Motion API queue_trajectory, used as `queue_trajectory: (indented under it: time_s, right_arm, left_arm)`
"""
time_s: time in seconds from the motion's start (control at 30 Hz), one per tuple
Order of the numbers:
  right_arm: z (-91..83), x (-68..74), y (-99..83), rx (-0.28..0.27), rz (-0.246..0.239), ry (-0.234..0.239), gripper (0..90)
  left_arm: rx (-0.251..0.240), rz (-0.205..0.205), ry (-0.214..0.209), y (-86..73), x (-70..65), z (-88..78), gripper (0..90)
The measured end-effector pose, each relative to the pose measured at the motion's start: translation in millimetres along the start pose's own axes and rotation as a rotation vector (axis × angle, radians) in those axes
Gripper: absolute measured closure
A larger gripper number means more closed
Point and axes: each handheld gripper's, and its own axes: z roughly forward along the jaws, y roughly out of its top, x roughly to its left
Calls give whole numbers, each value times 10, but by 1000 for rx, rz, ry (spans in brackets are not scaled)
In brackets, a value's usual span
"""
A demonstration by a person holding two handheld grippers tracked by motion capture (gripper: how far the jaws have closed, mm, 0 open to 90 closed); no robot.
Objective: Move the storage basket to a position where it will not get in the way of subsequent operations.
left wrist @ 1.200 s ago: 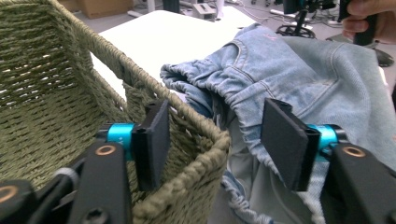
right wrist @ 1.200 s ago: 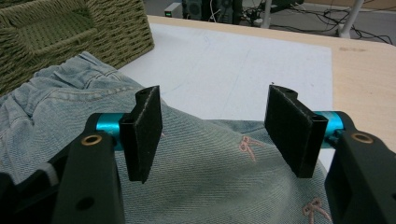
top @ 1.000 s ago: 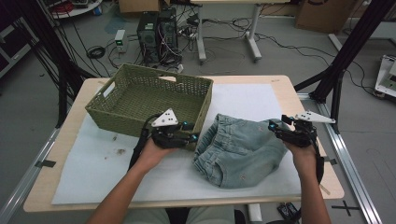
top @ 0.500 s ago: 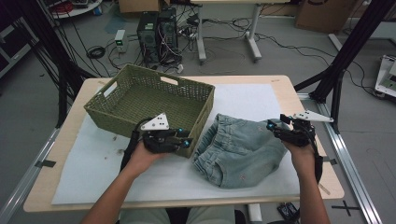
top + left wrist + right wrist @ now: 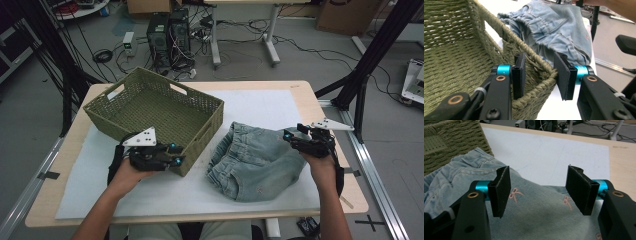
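The left tongs (image 5: 539, 76), their jaws having just spread slightly, straddle the basket (image 5: 456, 50) corner rim at lower centre, one pad touching it. The right tongs (image 5: 544, 192) hover spread over the jeans (image 5: 536, 220) lying on the bench (image 5: 305, 92) at centre right. No writing is legible.

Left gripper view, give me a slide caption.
Open left gripper straddling the woven basket's rim, folded denim shorts beyond.

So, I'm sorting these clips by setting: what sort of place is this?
Probably a lab or workshop: computer towers and loose cables lie on the floor behind the table, and black frame struts stand beside it.
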Motion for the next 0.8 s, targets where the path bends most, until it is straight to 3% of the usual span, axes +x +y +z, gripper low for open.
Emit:
queue_trajectory:
  time_s: [0.1,0.3,0.33,0.4,0.5,0.67,0.73,0.77,0.8]
  right_arm:
    - [14,27,-4,12,-9,26,355]
    - [122,170,27,34,-57,146,313]
    - [163,210,34,49,-72,187,312]
    - [229,275,37,84,-111,228,308]
    - [403,386,2,186,-176,282,249]
    - [686,516,-97,329,-261,278,220]
    - [792,525,-120,366,-266,259,260]
    - [833,525,-121,374,-266,262,315]
    - [859,525,-111,381,-257,255,436]
  left_arm:
    - [-19,-1,-11,-74,10,-137,616]
    - [-74,-47,-23,-174,10,-290,599]
    - [-86,-59,-17,-183,6,-307,569]
    - [-105,-73,18,-193,6,-358,453]
    - [-158,-90,70,-217,15,-515,402]
    - [-205,-99,184,-266,64,-753,353]
    - [-227,-106,229,-290,88,-843,352]
    - [-243,-112,254,-304,101,-895,352]
    - [-252,-116,265,-312,106,-922,352]
